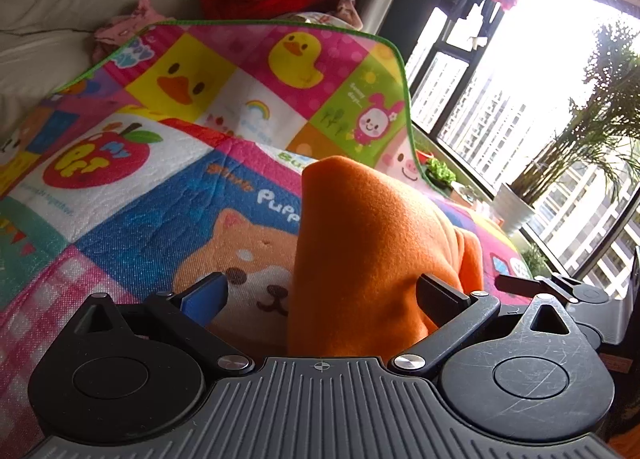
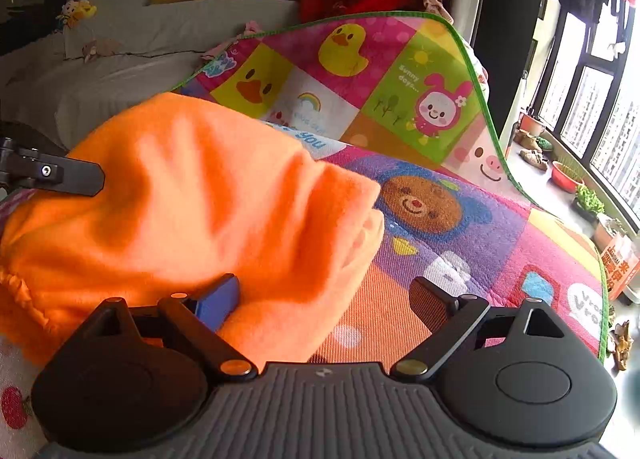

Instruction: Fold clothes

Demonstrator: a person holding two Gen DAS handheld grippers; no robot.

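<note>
Right gripper [image 2: 324,295] wide, holds nothing. Left gripper [image 1: 320,295] wide around orange cloth [image 1: 360,251]. Fold may flop open on play mat [image 1: 132,219].

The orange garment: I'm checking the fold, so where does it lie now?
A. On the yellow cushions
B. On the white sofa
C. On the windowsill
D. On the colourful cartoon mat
D: the orange garment rests bunched on the cartoon mat, between the wide-apart fingers of the right gripper.
</note>
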